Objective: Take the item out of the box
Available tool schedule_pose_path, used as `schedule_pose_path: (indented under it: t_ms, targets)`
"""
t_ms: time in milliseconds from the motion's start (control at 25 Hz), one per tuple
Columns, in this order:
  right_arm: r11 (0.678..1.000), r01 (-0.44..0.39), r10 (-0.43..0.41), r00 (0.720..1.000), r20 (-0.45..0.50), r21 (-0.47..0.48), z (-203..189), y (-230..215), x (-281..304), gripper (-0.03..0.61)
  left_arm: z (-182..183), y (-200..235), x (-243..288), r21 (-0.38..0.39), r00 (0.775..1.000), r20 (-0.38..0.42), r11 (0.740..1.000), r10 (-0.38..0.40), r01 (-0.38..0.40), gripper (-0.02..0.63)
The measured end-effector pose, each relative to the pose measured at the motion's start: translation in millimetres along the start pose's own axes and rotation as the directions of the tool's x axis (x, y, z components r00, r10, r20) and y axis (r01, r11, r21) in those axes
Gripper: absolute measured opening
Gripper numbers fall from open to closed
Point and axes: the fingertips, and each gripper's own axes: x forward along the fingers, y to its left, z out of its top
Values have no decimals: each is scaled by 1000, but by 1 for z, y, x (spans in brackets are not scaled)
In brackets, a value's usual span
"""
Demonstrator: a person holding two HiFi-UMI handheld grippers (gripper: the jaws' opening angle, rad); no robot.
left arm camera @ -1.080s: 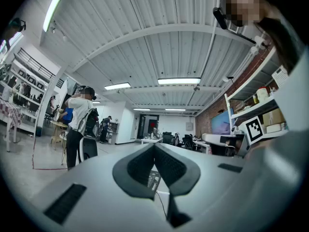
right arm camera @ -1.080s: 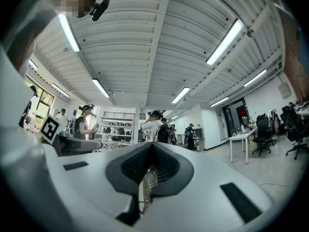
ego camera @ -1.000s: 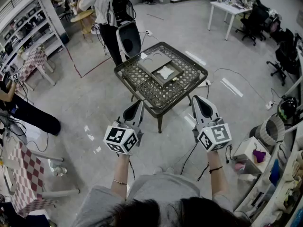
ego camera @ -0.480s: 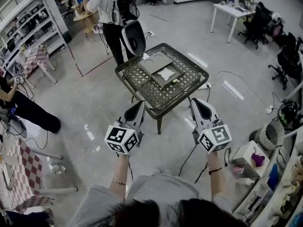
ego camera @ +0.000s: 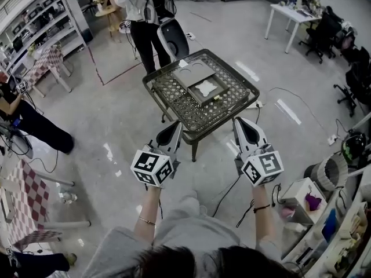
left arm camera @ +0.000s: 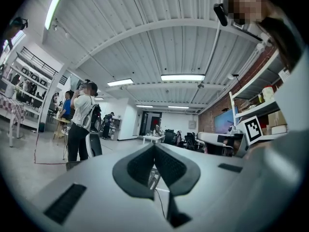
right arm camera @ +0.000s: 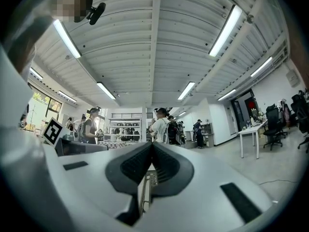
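Nothing is done yet: the crumpled white item (ego camera: 204, 88) lies inside the open dark square box (ego camera: 195, 95), mid-way along the black lattice metal counter (ego camera: 174, 95). The left hand-held gripper (ego camera: 174, 127) and right hand-held gripper (ego camera: 242, 124) are closed, empty, short of the counter's near edge.

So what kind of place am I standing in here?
Most likely an open lab or workshop hall: metal shelving racks along the left wall, office chairs beside a white desk at the far right, and a lattice-top table on a glossy floor.
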Motion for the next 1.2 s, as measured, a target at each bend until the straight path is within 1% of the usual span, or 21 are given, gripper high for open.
schedule_pose_path:
  t_ms: [240, 640, 960, 1200]
  targets:
    - [1000, -15, 15, 1000, -17, 18, -14, -16, 30, 20, -8, 22, 25, -15, 1000, -13, 1000, 20, -20, 17]
    - [999, -22, 25, 997, -70, 38, -44, -60, 102, 20, -27, 75, 93, -38, 998, -55, 999, 15, -17, 17]
    - [997, -22, 34, 989, -144, 80, -78, -90, 152, 20, -43, 106, 139, -55, 995, -102, 998, -11, 6, 17]
    - [993, -26, 47, 981, -191, 111, -97, -107, 177, 20, -60, 118, 167, -67, 988, -150, 997, -38, 28, 17]
